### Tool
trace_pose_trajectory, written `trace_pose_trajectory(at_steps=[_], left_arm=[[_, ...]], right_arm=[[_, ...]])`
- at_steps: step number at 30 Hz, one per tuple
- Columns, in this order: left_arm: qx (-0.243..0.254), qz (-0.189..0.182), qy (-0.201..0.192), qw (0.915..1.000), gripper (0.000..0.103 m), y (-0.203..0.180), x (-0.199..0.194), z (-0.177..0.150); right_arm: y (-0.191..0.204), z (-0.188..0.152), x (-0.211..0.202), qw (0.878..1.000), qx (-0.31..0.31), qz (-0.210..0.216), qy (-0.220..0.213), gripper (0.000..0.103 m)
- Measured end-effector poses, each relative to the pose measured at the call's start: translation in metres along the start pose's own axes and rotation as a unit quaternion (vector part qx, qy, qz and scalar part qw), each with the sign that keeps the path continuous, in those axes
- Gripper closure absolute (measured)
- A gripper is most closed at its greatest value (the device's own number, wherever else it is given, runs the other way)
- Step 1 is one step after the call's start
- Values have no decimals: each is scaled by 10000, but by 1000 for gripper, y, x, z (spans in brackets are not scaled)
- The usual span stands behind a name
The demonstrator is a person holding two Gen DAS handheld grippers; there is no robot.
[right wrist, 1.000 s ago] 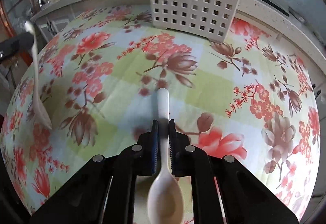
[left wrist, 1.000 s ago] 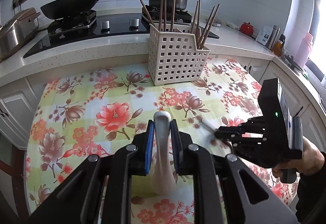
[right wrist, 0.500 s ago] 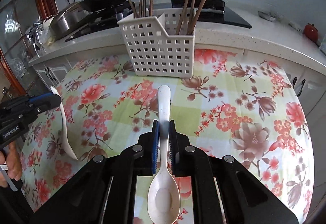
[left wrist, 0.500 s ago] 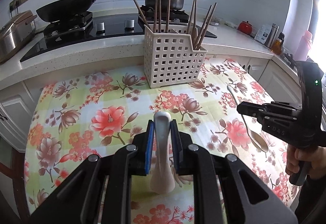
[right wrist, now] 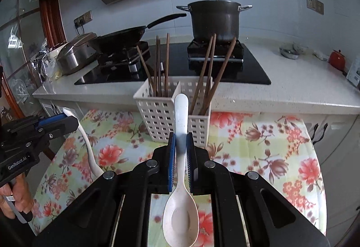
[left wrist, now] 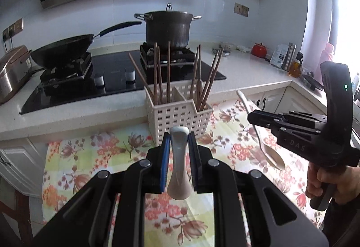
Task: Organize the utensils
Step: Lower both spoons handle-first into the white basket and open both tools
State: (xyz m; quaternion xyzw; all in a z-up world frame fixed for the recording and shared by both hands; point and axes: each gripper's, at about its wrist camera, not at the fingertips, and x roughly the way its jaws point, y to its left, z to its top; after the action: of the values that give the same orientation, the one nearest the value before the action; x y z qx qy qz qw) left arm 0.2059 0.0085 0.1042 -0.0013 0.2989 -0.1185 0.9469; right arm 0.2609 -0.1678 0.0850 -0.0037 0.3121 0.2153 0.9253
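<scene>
Left claw (left wrist: 179,152), body lettered "GenRobot.AI", clamped on a plain white plastic spoon (left wrist: 178,170), held above the floral-cloth table (left wrist: 90,163). Right claw (right wrist: 180,152), lettered "DAS", clamped on a speckled white plastic spoon (right wrist: 181,206), handle forward. White perforated plastic basket (right wrist: 162,119) holding brown wooden chopsticks (right wrist: 166,65) stands at the table's far edge.

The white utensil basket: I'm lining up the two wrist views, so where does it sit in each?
Left wrist view: white utensil basket at centre, just above the left tongs.
Right wrist view: basket at centre, behind the spoon handle in the right tongs.
Shared landmark: the dark pot on the stove behind it.
</scene>
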Motion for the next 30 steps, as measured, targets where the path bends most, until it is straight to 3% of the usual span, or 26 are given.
trace_pose_trajectory(at_steps=[8, 13, 21, 30], left_arm=[[101, -6, -344, 9994, 87, 4, 16, 99], [81, 111, -355, 9993, 87, 12, 41, 133], [-56, 177, -251, 9995, 87, 27, 81, 142], [-150, 164, -174, 9996, 87, 37, 104, 133]], right_arm=[[4, 87, 11, 9991, -56, 29, -413, 94], [-5, 119, 32, 9983, 103, -69, -566, 94], [-10, 127, 81, 9985, 164, -164, -504, 94], [-9, 125, 101, 9979, 62, -171, -616, 94]])
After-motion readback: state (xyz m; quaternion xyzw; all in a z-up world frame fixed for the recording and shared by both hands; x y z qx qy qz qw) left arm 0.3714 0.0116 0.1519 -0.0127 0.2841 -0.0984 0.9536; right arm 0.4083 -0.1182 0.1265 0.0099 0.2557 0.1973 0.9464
